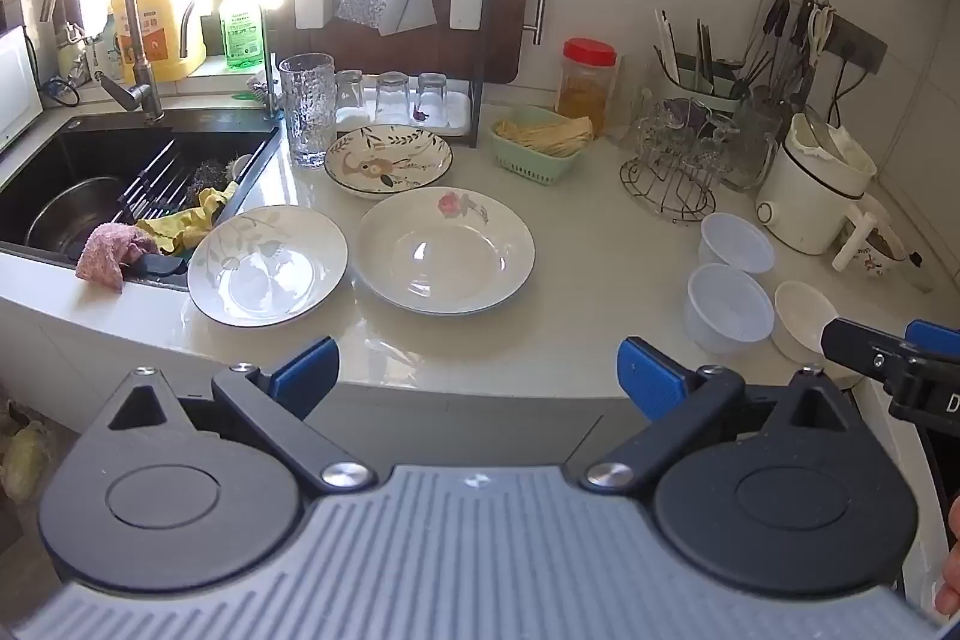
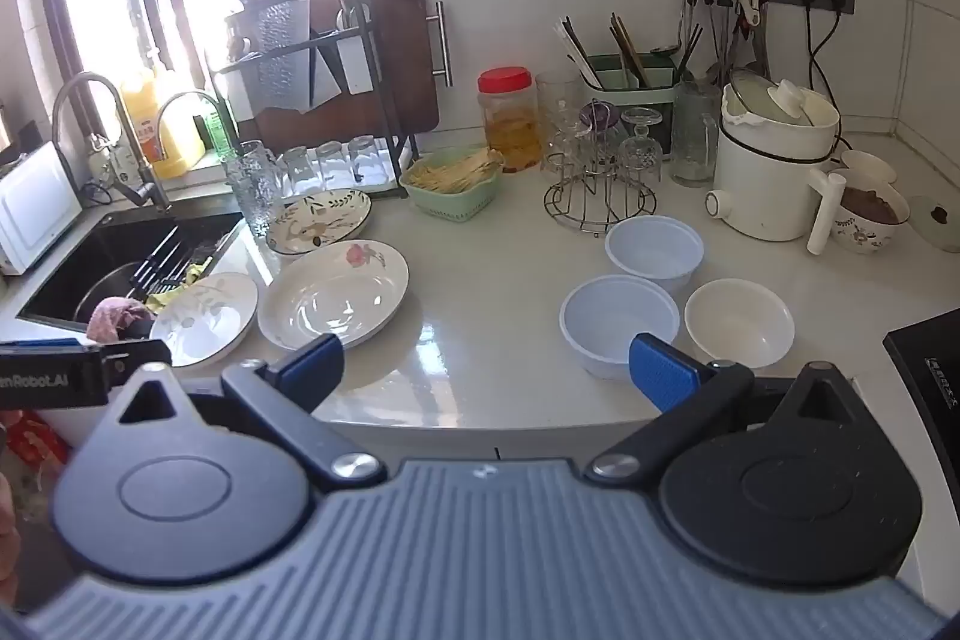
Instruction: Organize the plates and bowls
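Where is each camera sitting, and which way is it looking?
Left wrist view: rides on the open left gripper, looking down at three plates, nearest the leaf plate, beside the sink; the right gripper's tip shows at right.
Right wrist view: rides on the open right gripper, looking down at three bowls, nearest a white plastic bowl; the left gripper's tip shows at left.
Shared: both see the rose plate and the red-lidded jar.
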A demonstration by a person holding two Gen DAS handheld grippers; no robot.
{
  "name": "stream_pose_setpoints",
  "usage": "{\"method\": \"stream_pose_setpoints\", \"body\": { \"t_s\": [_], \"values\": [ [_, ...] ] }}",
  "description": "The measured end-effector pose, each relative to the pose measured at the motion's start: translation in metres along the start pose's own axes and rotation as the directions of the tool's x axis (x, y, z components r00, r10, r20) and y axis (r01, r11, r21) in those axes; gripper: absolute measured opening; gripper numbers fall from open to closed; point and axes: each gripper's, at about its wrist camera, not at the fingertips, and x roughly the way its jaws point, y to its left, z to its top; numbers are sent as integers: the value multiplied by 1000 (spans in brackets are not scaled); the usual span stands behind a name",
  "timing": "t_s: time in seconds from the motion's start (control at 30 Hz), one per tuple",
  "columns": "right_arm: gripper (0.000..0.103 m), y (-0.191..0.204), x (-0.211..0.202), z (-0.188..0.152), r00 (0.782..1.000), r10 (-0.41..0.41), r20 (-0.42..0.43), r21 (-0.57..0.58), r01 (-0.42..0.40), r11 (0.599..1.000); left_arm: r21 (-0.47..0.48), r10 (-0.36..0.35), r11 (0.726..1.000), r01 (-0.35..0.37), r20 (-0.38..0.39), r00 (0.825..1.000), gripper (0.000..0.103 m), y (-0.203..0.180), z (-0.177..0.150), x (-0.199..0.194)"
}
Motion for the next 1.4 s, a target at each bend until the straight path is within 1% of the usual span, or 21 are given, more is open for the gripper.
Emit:
{"method": "stream_pose_setpoints", "body": {
  "t_s": [0.2,0.23,0.53,0.57,0.67,0.77,1.03,1.4],
  "values": [
    [103,0,3,0,1000,4,-1,-1,-4,1000,-5,7,1000,-7,-1,1000,101,2,-1,-2],
    [103,-2,3,0,1000,7,-2,1,-7,1000,-1,9,1000,-9,-9,1000,101,2,-1,2],
    [103,-2,0,0,1000,7,7,-5,-7,1000,11,7,1000,-7,-1,1000,101,-5,5,-3],
    [103,-2,-1,0,1000,8,9,-6,-8,1000,9,5,1000,-5,3,1000,101,0,2,-4],
    [103,-2,-1,1,1000,9,7,-5,-9,1000,11,14,1000,-14,12,1000,101,-2,1,-6],
    [103,-2,-2,0,1000,10,9,-10,-10,1000,15,7,1000,-7,16,1000,101,-4,-3,-7],
    [103,-3,-6,1,1000,7,20,-3,-7,1000,22,5,1000,-6,21,1000,101,-11,-2,-11],
    [103,-5,-7,0,1000,2,15,3,-2,1000,22,9,1000,-10,14,1000,102,-10,-2,-11]
  ]
}}
